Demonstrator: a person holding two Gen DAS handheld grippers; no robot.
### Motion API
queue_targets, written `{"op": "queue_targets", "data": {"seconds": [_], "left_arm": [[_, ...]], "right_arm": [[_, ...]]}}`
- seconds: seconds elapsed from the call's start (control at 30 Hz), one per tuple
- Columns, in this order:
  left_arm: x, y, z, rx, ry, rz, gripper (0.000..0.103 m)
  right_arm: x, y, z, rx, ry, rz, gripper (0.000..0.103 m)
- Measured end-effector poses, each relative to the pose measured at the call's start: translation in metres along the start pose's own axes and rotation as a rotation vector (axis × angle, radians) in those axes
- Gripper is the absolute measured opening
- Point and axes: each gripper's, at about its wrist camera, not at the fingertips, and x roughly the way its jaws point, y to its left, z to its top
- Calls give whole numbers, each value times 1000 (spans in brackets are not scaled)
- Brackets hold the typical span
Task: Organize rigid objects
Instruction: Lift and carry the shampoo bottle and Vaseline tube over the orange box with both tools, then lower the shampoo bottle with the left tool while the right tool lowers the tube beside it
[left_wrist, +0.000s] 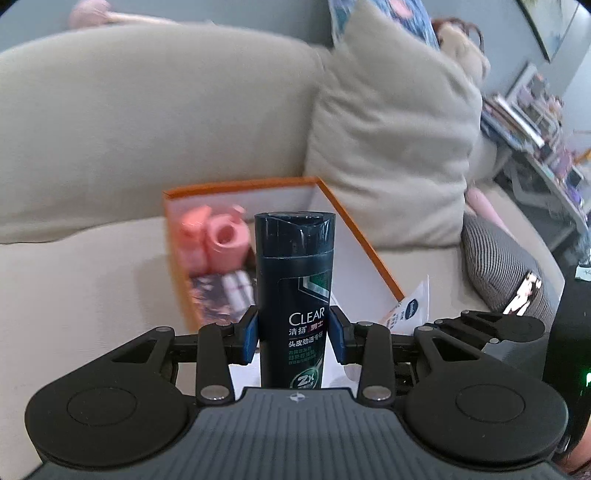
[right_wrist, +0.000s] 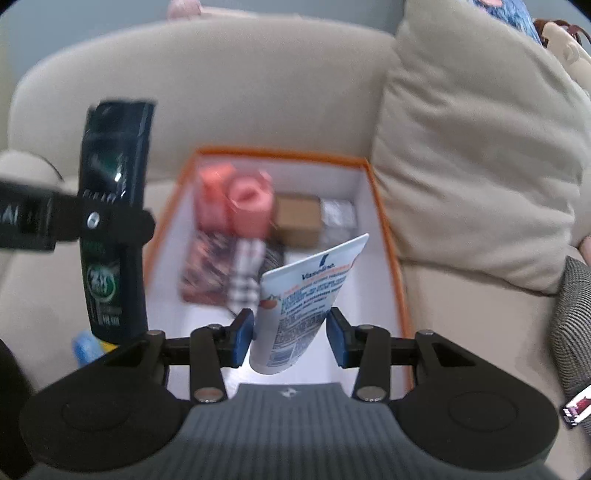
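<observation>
While the left tool (left_wrist: 293, 334) clamped its blue pads against the sides of a dark Clear shampoo bottle (left_wrist: 294, 291), holding it upright above the near left part of the orange-rimmed box (left_wrist: 354, 225), the right tool (right_wrist: 291, 338) held a white lotion tube (right_wrist: 303, 295) tilted over the box's near right part. The tube's lower body sat between the right tool's pads, touching the left pad; contact with the right pad could not be told. The box rested on a beige sofa (left_wrist: 110, 147), beside a cushion (left_wrist: 391, 147). Inside lay pink containers (right_wrist: 236, 203), a brown carton (right_wrist: 297, 219) and patterned packets (right_wrist: 218, 269).
</observation>
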Motion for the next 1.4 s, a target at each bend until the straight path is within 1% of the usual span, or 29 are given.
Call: {"op": "queue_targets", "data": {"seconds": [0.13,0.3,0.47,0.6,0.67,0.73,0.77,0.8,0.83,0.97,1.03,1.13,1.27,1.37,1.4], "left_arm": [[34,-2,3,11,67,3,43],[67,6,7,-8,135,15,43],[95,14,14,-40,180,9,43],[113,22,18,-79,192,12,43],[118,27,19,-105,191,2,43],[120,31,21,-124,191,-1,43],[121,32,22,-129,190,0,43],[122,33,23,-130,190,1,43],[123,33,24,-130,190,2,42],[125,34,27,-125,192,1,42],[127,34,27,-130,195,-1,42],[131,34,27,-136,211,-10,42],[140,30,27,-156,238,-28,42],[149,26,26,-156,251,-26,42],[151,24,26,-152,255,-26,42]], "right_arm": [[23,-7,-1,-62,64,-28,45],[52,-10,3,-126,124,-29,45],[81,-19,11,-123,170,-31,45],[90,-17,20,-137,154,-17,45],[93,-17,23,-134,135,-8,45],[99,-17,26,-138,118,-25,44],[100,-16,27,-146,105,-37,43],[102,-15,28,-163,87,-55,39],[101,-12,28,-175,78,-67,37],[101,-14,28,-182,38,-76,36],[99,-14,26,-193,24,-82,37],[93,-15,20,-219,12,-89,43],[79,-21,11,-219,14,-58,45],[73,-18,3,-251,18,-49,41],[72,-17,1,-264,15,-49,32]]}}
